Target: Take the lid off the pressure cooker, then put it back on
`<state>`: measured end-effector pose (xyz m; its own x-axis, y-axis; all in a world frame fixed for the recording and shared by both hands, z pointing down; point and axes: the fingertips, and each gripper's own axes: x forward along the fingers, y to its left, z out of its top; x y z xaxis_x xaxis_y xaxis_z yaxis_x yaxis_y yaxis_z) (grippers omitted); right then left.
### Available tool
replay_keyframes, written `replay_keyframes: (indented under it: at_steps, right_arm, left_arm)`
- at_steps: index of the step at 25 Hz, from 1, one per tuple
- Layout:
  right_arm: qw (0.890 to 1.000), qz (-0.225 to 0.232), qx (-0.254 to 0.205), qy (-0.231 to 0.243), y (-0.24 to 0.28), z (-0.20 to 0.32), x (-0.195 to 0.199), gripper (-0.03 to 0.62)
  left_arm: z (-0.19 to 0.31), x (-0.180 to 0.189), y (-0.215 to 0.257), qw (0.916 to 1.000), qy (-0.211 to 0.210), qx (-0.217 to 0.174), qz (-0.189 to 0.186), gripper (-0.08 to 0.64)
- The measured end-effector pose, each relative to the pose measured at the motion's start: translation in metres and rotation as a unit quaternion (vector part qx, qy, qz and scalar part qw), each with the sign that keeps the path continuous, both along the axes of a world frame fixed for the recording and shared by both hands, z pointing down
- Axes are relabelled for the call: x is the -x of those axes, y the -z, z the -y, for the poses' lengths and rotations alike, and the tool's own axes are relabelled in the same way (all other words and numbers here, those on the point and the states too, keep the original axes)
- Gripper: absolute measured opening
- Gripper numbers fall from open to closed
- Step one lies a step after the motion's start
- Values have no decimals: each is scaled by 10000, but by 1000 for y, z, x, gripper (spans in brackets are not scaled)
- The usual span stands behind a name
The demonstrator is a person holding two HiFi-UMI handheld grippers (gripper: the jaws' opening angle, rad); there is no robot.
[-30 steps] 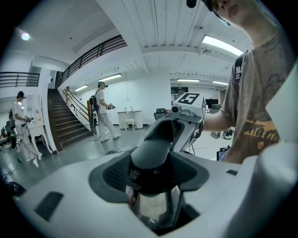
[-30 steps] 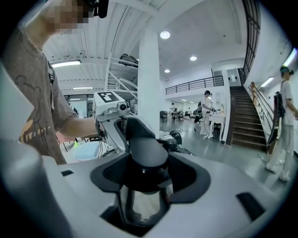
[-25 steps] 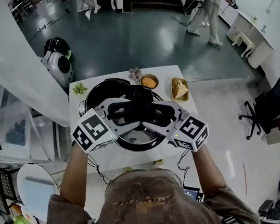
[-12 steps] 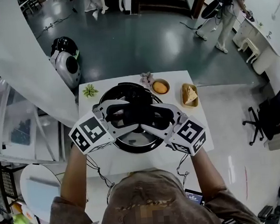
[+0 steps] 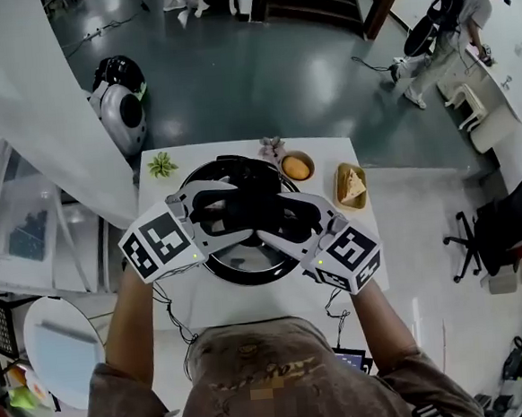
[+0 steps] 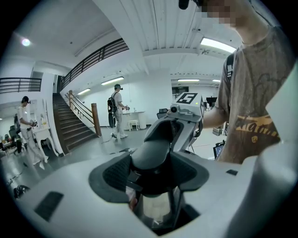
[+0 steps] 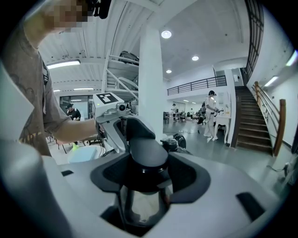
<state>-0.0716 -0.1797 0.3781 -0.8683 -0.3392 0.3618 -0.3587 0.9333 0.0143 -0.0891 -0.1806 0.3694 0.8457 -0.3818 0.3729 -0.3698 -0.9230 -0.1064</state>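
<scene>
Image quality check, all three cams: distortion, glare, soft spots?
Head view: heavy fisheye, so the table edges bow; the glossy floor carries glare patches; the black lid handle shows almost no detail. Left gripper view: black vignetted corners, the ceiling light is blown out, and the lid handle is soft close up. Right gripper view: same vignette, ceiling spots clipped, lid handle soft.

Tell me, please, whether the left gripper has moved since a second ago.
Yes. The left gripper, clamped on the lid, has shifted toward the head view's left, away from the orange bowl on the table.
</scene>
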Motion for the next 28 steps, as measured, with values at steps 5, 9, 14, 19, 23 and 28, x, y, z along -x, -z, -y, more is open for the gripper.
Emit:
replay_keyframes:
  at_steps: [5, 9, 14, 19, 23, 28]
  right_arm:
    - [9997, 23, -40, -242, -5, 2, 16, 258]
    - [9989, 23, -3, -473, -9, 8, 30, 258]
    - [9975, -139, -59, -687, -15, 14, 34, 258]
    - [9960, -245, -143, -845, -21, 19, 39, 259]
    - [9952, -283, -191, -913, -23, 25, 42, 258]
    - [9945, -272, -120, -1008, -26, 34, 40, 258]
  left_arm:
    - [2, 15, -4, 9997, -231, -37, 64, 268]
    - [10, 30, -10, 9989, -423, 7, 188, 268]
    - [17, 33, -17, 9977, -620, 5, 274, 268]
    - [22, 36, -23, 9966, -774, -49, 289, 268]
    - [28, 40, -26, 9962, -826, -91, 250, 268]
    - [38, 40, -27, 9959, -879, -74, 211, 268]
